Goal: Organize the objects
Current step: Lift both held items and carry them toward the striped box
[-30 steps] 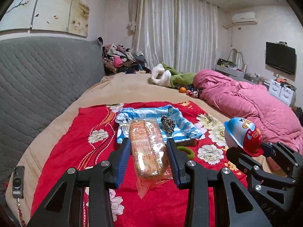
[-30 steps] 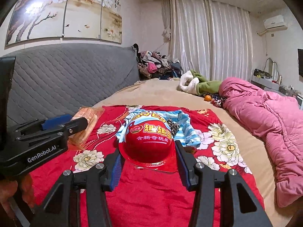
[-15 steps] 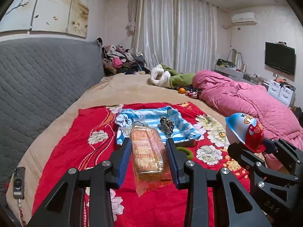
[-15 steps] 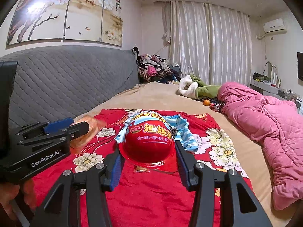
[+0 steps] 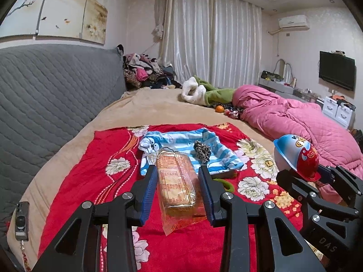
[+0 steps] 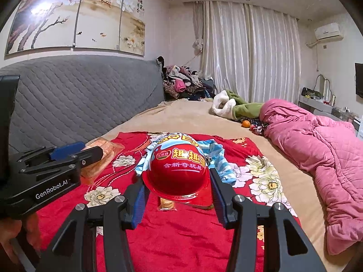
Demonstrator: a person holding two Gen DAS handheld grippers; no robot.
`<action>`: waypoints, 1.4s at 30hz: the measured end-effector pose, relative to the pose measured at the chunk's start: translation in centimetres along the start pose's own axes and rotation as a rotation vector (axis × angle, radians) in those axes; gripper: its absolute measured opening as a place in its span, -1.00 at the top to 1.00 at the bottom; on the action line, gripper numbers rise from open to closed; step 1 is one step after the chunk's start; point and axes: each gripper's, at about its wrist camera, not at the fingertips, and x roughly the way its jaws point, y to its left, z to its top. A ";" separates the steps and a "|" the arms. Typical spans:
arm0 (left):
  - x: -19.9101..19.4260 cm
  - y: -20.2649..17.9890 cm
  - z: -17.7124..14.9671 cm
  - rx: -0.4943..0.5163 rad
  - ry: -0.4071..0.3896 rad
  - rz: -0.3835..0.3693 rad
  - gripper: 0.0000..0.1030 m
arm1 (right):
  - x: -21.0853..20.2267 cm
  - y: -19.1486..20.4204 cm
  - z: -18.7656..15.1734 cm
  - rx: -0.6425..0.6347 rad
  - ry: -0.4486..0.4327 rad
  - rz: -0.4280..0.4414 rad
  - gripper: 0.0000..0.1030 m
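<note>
Holding 2 items clear of the red floral blanket (image 5: 74,181) on the bed: left hand-held gripper (image 5: 178,188) clamping the orange wrapped snack pack (image 5: 175,185) between partly closed blue pads, right hand-held gripper (image 6: 179,195) pinching the red egg-shaped toy capsule (image 6: 178,170) at its rim. Compared with 1 second ago, riding a little higher above the blanket, both grips unchanged. Likely carrying both toward a sorting spot, no drop-off visible yet. Leaving the striped blue garment (image 5: 181,145) behind on the blanket.
</note>
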 end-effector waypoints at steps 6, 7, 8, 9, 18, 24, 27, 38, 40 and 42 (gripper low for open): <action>1.9 -0.2 0.3 -0.001 0.015 -0.008 0.25 | 1.3 -0.2 0.4 -0.004 0.005 -0.004 0.02; 2.4 -0.1 0.4 -0.002 0.019 -0.010 0.26 | 1.6 -0.3 0.6 -0.003 0.006 0.000 0.02; 2.7 -0.1 0.5 -0.003 0.020 -0.008 0.25 | 2.0 -0.4 0.7 -0.001 0.007 0.003 0.02; 3.2 -0.1 0.6 -0.004 0.024 -0.009 0.25 | 2.3 -0.5 0.8 0.000 0.008 0.005 0.02; 6.7 0.0 1.7 -0.020 0.036 -0.017 0.26 | 6.1 -1.2 1.3 -0.010 0.034 0.016 0.02; 9.0 -0.1 2.3 -0.008 0.046 -0.012 0.25 | 8.2 -1.4 1.6 -0.015 0.045 0.028 0.02; 10.0 0.0 2.6 -0.008 0.050 -0.015 0.26 | 9.0 -1.5 1.8 -0.021 0.046 0.027 0.02; 13.4 0.7 3.9 -0.010 0.056 0.001 0.25 | 11.8 -1.4 3.1 -0.045 0.044 0.025 0.02; 14.1 0.8 4.0 -0.016 0.060 0.003 0.26 | 12.6 -1.5 3.3 -0.049 0.048 0.025 0.02; 14.9 0.9 4.1 -0.020 0.064 0.007 0.26 | 13.4 -1.7 3.5 -0.044 0.051 0.027 0.02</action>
